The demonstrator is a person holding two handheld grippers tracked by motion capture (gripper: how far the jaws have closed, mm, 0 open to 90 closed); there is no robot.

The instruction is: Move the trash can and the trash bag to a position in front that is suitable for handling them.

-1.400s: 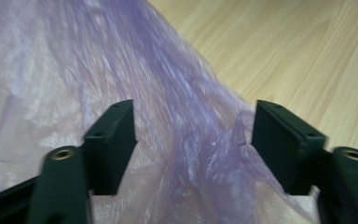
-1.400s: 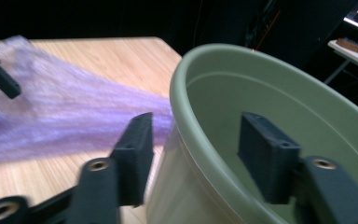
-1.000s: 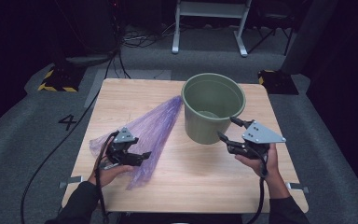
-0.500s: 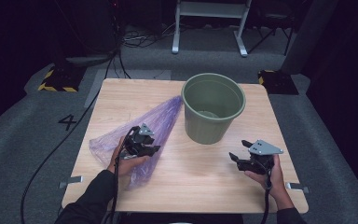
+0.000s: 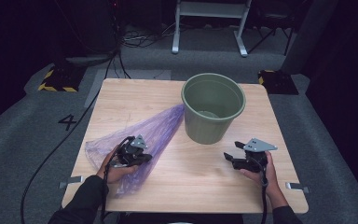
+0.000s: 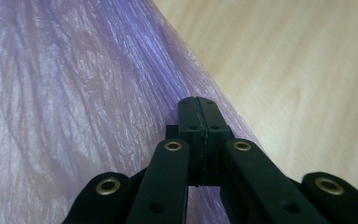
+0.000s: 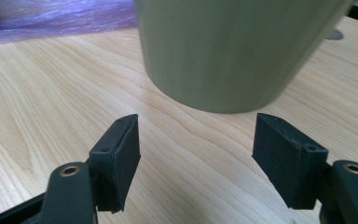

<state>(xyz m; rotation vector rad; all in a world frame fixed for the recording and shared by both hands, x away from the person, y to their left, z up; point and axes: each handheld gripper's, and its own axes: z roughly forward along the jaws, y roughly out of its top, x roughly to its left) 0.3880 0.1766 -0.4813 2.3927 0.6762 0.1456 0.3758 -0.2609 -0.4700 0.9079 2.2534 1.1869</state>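
Bin [image 7: 223, 51]: in the right gripper view the green wall is blurred and its rim is cut off by the top edge; only the lower wall and base edge show. Purple bag [image 6: 74, 93]: in the left gripper view it runs off the top and left edges, and whether any film is pinched between the closed jaws cannot be told. From the high view, the bag's [image 5: 140, 135] part on the side away from the bin lies under the left gripper [image 5: 144, 157] and hand. Both forearms are cut off at the bottom edge. The bin's floor [image 5: 209, 114] is too dim to read.
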